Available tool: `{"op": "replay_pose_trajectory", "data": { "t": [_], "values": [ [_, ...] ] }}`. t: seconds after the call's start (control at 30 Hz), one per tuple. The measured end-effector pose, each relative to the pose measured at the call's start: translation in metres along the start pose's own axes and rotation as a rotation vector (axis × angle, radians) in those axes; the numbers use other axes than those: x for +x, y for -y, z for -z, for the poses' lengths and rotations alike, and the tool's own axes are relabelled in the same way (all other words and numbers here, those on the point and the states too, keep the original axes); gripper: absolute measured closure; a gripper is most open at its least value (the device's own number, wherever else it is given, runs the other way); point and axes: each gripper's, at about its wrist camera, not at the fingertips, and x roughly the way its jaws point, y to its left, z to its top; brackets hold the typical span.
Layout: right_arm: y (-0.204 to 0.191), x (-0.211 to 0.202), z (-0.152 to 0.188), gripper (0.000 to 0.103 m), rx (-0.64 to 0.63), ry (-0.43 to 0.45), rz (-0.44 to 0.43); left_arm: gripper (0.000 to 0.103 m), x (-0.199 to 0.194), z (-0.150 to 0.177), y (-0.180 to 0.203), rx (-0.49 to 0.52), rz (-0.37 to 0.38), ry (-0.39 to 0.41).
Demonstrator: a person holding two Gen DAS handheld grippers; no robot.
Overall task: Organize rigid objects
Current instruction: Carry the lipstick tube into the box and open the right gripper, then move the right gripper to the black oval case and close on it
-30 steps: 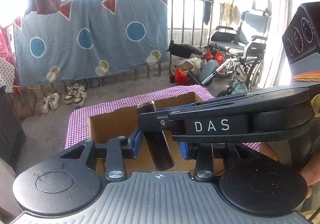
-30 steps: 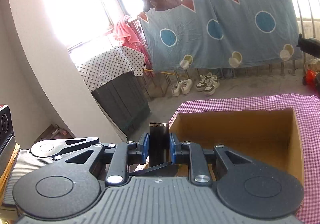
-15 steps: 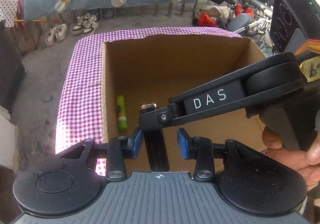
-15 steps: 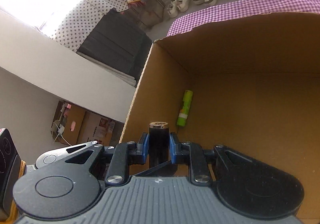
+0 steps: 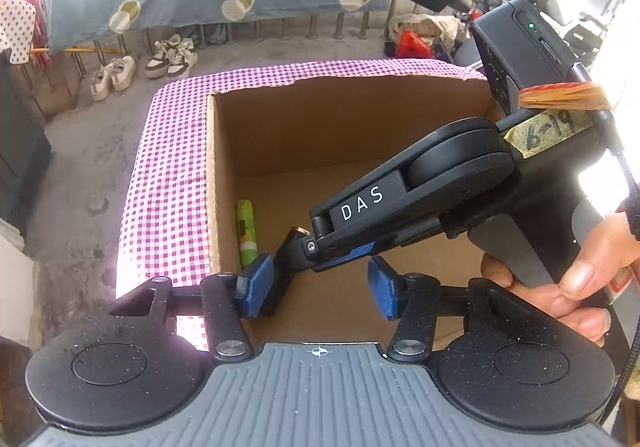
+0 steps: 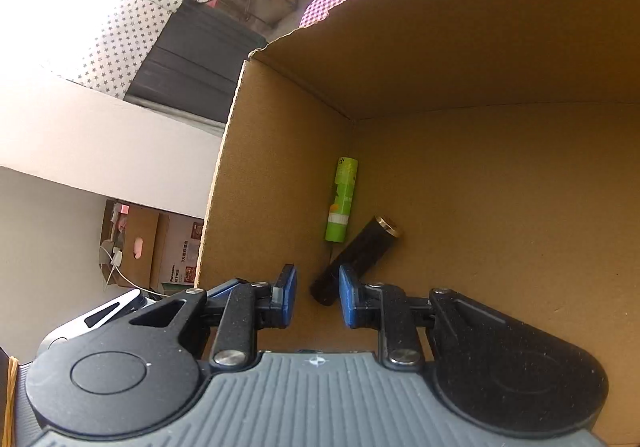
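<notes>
Cardboard box (image 6: 500, 47) holds two tubes: one green (image 6: 341, 199), one black (image 6: 356, 261).

matt cardboard box (image 6: 480, 167), glossy plastic green tube (image 6: 342, 199), checked cloth (image 5: 168, 187).

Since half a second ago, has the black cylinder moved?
Yes. The black cylinder has left the right hand-held gripper, now open, and lies tilted on the cardboard box floor beside the green tube.

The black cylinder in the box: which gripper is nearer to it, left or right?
Right. The right gripper hangs open directly over the black cylinder inside the cardboard box. The left gripper, also open, sits nearer the box's front edge.
</notes>
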Motion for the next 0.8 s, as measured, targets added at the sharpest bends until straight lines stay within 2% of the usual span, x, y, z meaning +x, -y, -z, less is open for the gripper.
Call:
{"op": "replay_pose_trajectory", "data": {
  "t": [0.23, 0.43, 0.7, 0.8],
  "values": [
    [-0.011, -0.034, 0.008, 0.078, -0.013, 0.084, -0.022, 0.05, -0.037, 0.006, 0.006, -0.013, 0.034, 0.101],
    [-0.022, -0.089, 0.041, 0.078, -0.058, 0.197, -0.04, 0.05, -0.076, 0.02, 0.011, -0.019, 0.075, 0.194],
    [-0.029, -0.179, 0.136, 0.076, -0.151, 0.409, -0.014, 0.047, -0.107, 0.05, 0.033, -0.004, 0.138, 0.268],
    [-0.016, -0.199, 0.179, 0.066, -0.148, 0.472, 0.012, 0.047, -0.103, 0.064, 0.046, 0.02, 0.161, 0.253]
  ]
}}
